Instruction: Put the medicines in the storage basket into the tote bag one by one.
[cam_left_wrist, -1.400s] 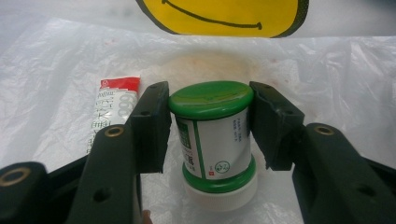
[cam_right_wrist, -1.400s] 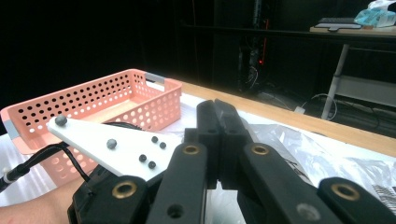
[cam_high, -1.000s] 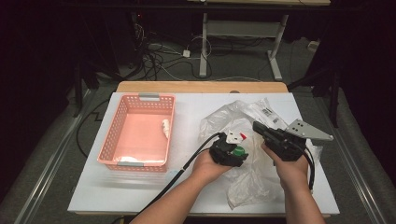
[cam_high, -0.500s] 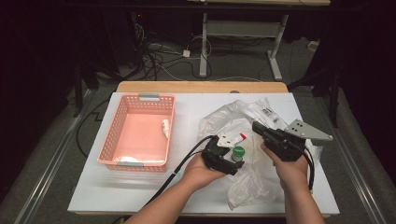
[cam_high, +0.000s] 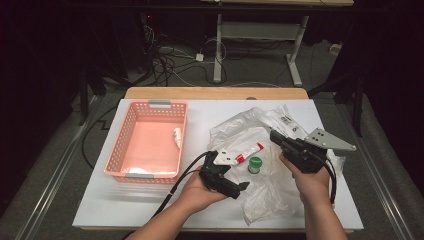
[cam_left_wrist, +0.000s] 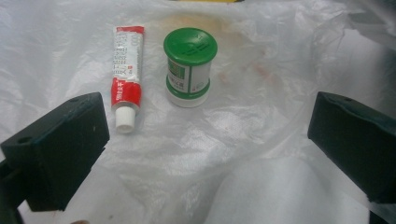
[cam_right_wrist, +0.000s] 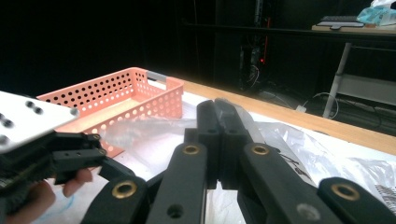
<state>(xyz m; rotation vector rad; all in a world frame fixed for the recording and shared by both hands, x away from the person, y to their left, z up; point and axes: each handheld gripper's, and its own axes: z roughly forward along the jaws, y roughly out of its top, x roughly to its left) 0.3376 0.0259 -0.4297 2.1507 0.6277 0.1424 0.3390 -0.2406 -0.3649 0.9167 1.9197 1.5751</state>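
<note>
While dark floor and cables surround my white table (cam_high: 150, 200), the high view shows the left gripper (cam_high: 235, 182) pulled back from the tube (cam_high: 249, 151) and jar (cam_high: 255, 164). Its own view: jaws just opened, empty. Right gripper (cam_right_wrist: 223, 140) clamps the plastic bag (cam_right_wrist: 280, 140).

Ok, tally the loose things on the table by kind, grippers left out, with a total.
Baskets: 1, pink basket
Bags: 1, clear bag
Tubes: 1, red tube
Jars: 1, green-lidded jar
Small white items in the basket: 1
Total: 5
</note>
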